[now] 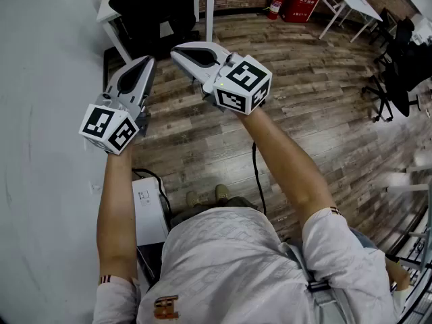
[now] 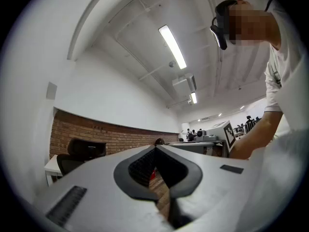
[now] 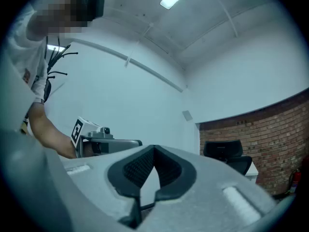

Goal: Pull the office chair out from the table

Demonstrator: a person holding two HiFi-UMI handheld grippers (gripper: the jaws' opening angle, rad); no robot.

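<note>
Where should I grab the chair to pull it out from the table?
Probably the upper edge of the chair's backrest, coming straight in from your side. Its back faces you and the seat looks tucked under the table, so the seat and sides are harder to reach.

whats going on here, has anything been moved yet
A person stands on the wood floor with a two-jaw gripper in each hand, both held out in front. The left gripper and the right gripper are both shut, with nothing between their jaws. The black office chair sits tucked in at the white table ahead, well apart from both grippers. The pull has not begun yet.
</note>
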